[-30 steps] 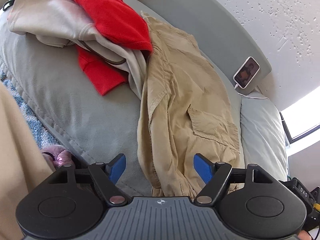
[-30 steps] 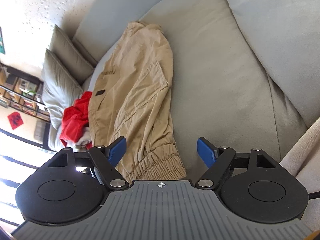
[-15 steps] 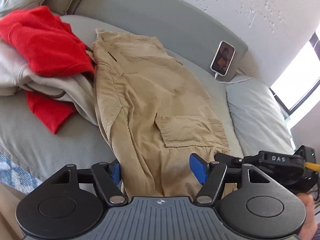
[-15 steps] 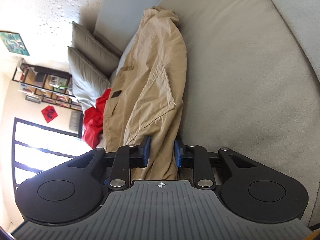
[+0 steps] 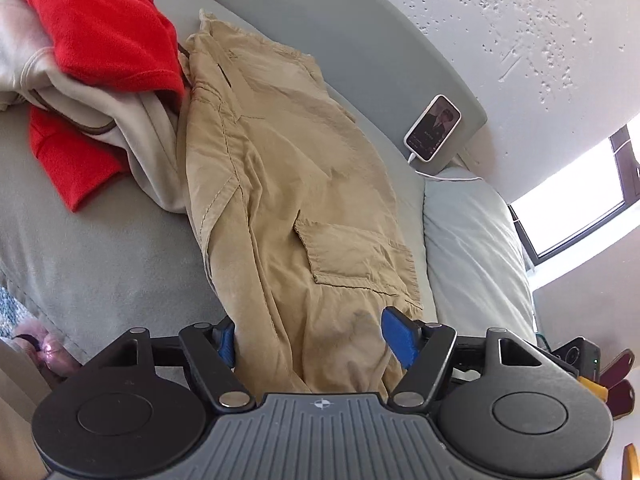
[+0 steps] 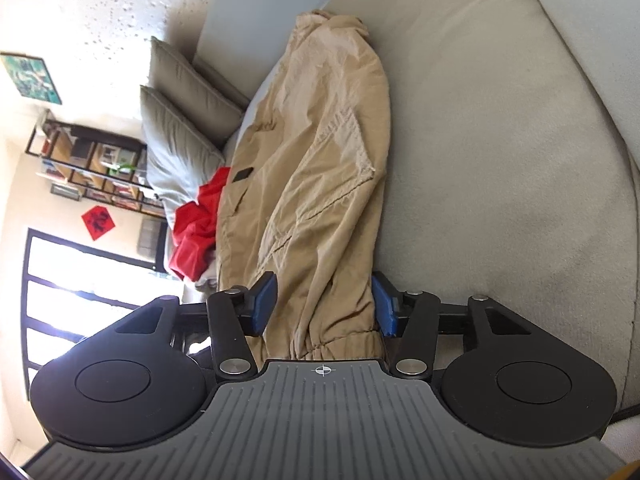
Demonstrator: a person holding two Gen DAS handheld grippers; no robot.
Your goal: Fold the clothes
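A pair of khaki cargo trousers (image 5: 288, 184) is lying lengthwise along the seat of a grey sofa (image 5: 104, 256), one leg folded over the other, with the cuffed end nearest the two handheld grippers. The left gripper (image 5: 308, 338) is standing about half open, straddling the lower leg fabric; its left blue pad is sitting against the cloth's edge, while the right pad is showing clear above the cloth, so whether it is gripping cannot be told. The right gripper (image 6: 324, 306) is straddling the elastic cuff, its jaws opening, with the trouser leg lying between the blue pads and the pads close at either side of it. A red garment (image 5: 104, 28) and a pale beige garment (image 5: 132, 120) are lying in a heap just beside the trousers' waist end, the beige one touching the khaki cloth. A phone (image 5: 433, 127) is leaning against the sofa's backrest, a white cable trailing from it. Two grey cushions (image 6: 180, 112) are standing at the far end of the sofa.
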